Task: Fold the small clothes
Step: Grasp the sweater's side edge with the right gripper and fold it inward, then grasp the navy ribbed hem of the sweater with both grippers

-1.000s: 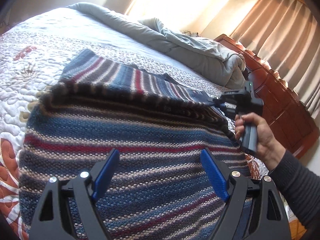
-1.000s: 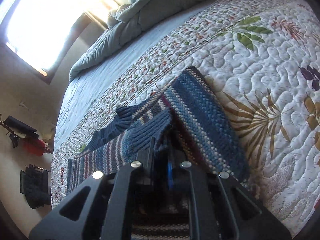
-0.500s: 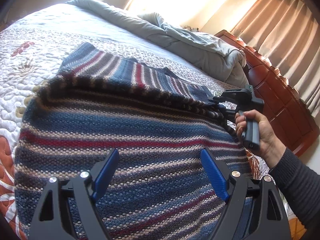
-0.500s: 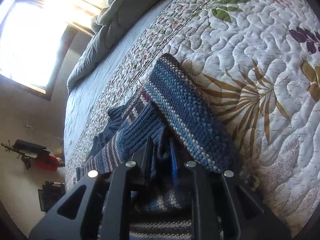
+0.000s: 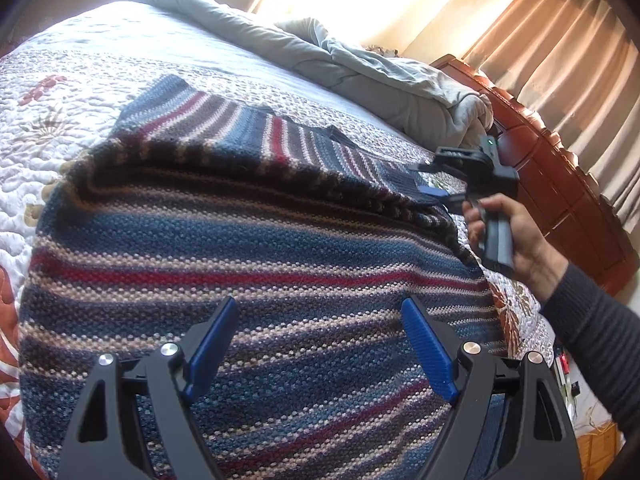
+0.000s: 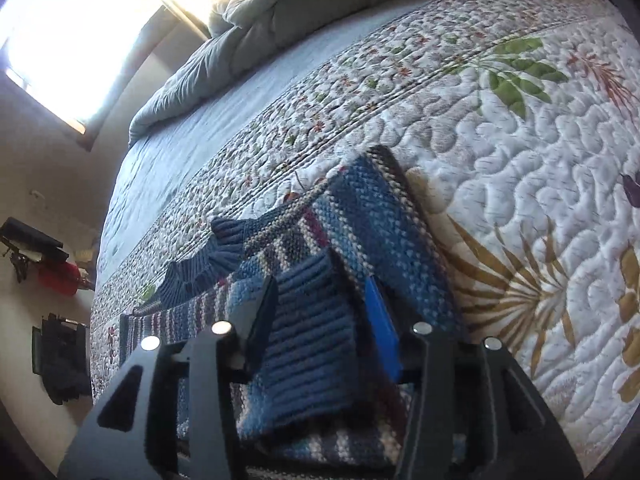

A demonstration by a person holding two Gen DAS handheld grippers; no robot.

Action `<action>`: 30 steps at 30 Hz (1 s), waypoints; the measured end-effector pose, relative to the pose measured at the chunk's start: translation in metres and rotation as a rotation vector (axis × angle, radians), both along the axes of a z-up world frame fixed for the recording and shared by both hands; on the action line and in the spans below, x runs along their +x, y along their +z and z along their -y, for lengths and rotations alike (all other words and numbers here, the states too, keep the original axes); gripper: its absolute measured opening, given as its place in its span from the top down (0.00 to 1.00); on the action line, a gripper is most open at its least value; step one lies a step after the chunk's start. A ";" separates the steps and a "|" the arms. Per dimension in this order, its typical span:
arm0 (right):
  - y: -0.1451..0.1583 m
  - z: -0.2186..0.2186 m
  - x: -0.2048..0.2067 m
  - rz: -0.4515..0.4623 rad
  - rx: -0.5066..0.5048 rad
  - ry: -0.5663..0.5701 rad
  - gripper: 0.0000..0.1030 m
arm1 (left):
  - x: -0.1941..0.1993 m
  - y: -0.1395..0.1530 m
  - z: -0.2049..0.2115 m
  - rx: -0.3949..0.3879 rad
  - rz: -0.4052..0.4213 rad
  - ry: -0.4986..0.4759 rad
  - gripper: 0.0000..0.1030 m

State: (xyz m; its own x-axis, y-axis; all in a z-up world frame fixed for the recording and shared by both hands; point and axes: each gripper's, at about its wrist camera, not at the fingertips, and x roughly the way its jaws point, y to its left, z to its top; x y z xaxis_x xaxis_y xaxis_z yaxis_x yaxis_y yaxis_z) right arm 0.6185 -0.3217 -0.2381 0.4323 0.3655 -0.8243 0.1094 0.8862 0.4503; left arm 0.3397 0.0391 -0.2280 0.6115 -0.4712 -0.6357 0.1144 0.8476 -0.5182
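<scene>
Sweater [image 5: 248,248] under left gripper [image 5: 316,344]; cuff between right gripper [image 6: 320,300] fingers

I am in a bedroom at home. A wide bed fills both views, spread with a quilted coverlet [image 6: 500,152] stitched in palm leaves and small flowers, and a grey duvet [image 5: 360,68] lies bunched along its far side. A carved headboard [image 5: 560,184] of reddish wood runs beside the bed, with long beige curtains [image 5: 568,40] hanging behind it. Strong daylight pours through a window [image 6: 80,32] onto plain painted walls. On one wall I see dark bags and something red hanging [image 6: 56,276]. The striped knitted sweater [image 5: 240,260] spread on the quilt is household laundry.
</scene>
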 end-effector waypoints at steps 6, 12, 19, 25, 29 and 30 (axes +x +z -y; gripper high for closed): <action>0.009 -0.010 0.001 0.065 -0.112 0.025 0.91 | 0.003 -0.004 -0.003 -0.014 -0.010 0.008 0.19; 0.013 -0.013 -0.013 0.109 -0.163 0.022 0.83 | 0.005 -0.009 -0.004 -0.002 -0.028 0.006 0.19; -0.001 -0.021 -0.049 0.047 -0.178 0.106 0.93 | 0.008 -0.015 -0.003 0.015 -0.049 0.014 0.19; 0.040 0.013 -0.097 0.106 -0.053 0.043 0.63 | 0.000 -0.002 -0.008 0.000 -0.066 -0.001 0.18; 0.059 0.039 -0.184 0.069 0.041 0.135 0.46 | -0.023 0.019 -0.023 0.003 -0.074 0.052 0.14; 0.059 0.049 -0.207 0.047 0.060 0.147 0.41 | -0.034 0.025 -0.028 -0.001 -0.086 0.063 0.14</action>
